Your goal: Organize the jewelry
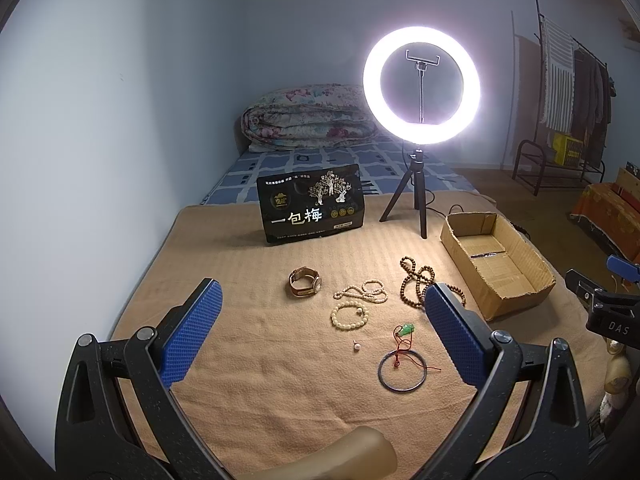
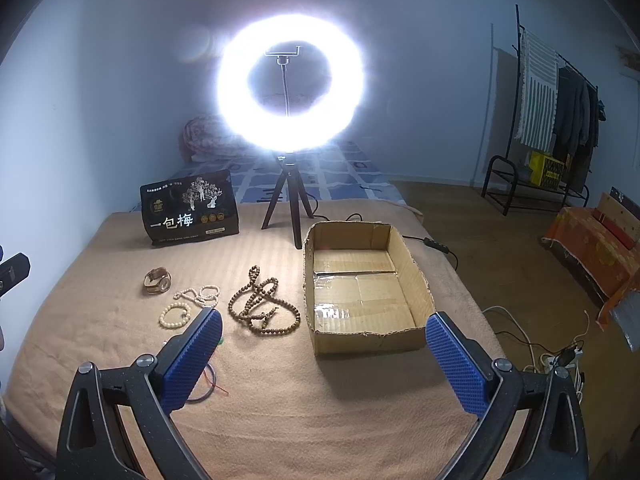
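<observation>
Jewelry lies on a tan blanket [image 1: 248, 360]: a gold watch [image 1: 304, 282], a white bead necklace [image 1: 365, 290], a white bead bracelet [image 1: 349, 315], a brown bead strand [image 1: 416, 278], a small pearl [image 1: 355, 346], a green pendant on red cord [image 1: 406, 329] and a dark bangle [image 1: 402, 371]. An empty cardboard box [image 1: 496, 260] sits to the right. My left gripper [image 1: 322, 314] is open above the jewelry. My right gripper [image 2: 324, 344] is open, in front of the box [image 2: 364, 280] and the brown strand [image 2: 262, 302].
A lit ring light on a tripod [image 1: 420, 88] and a black snack bag [image 1: 314, 210] stand at the back of the blanket. A folded quilt [image 1: 308, 116] lies behind. A clothes rack [image 2: 556, 120] and cables [image 2: 532, 344] are to the right.
</observation>
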Action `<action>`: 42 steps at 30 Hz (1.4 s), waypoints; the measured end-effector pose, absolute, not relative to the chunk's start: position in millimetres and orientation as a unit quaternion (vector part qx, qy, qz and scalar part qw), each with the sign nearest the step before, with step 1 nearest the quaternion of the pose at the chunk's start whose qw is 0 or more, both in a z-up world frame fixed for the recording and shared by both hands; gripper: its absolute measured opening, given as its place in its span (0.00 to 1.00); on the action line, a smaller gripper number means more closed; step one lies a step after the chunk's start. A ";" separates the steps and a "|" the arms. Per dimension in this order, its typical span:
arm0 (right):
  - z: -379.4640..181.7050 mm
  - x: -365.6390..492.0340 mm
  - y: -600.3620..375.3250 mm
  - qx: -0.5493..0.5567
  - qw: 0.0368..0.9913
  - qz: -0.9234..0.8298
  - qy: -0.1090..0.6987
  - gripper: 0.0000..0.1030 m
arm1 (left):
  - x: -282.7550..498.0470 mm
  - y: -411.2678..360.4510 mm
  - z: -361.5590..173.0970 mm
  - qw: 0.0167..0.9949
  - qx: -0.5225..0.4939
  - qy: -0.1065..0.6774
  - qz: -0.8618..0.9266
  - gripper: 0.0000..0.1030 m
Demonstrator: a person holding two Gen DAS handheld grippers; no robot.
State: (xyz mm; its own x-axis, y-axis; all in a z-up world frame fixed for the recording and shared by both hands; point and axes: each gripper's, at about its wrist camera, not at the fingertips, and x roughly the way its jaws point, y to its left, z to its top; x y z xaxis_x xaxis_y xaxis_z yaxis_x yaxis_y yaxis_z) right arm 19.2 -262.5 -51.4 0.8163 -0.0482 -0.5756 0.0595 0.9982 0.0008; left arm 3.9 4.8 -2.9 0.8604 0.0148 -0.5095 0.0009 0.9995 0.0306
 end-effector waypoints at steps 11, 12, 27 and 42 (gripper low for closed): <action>-51.5 19.2 -262.3 0.010 0.952 -0.027 0.305 1.00 | 3.4 5.2 -3.6 0.964 0.015 0.264 0.004 1.00; -51.5 19.2 -262.2 0.010 0.952 -0.027 0.305 1.00 | 3.5 5.1 -3.7 0.964 0.015 0.265 0.004 1.00; -55.4 21.1 -261.3 0.010 0.949 -0.020 0.314 1.00 | 6.7 5.9 -18.7 0.961 0.010 0.277 0.005 1.00; -60.7 32.3 -256.1 0.002 0.947 -0.017 0.321 1.00 | 21.9 7.7 -19.2 0.954 0.001 0.300 0.010 1.00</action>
State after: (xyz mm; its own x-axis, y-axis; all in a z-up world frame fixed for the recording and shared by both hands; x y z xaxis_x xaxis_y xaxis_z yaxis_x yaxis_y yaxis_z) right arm 32.3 -256.1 -60.7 0.7930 -0.0311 -0.6085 0.0342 0.9994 -0.0065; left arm 21.9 7.7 -19.2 0.8202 0.0191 -0.5718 -0.0178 0.9998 0.0077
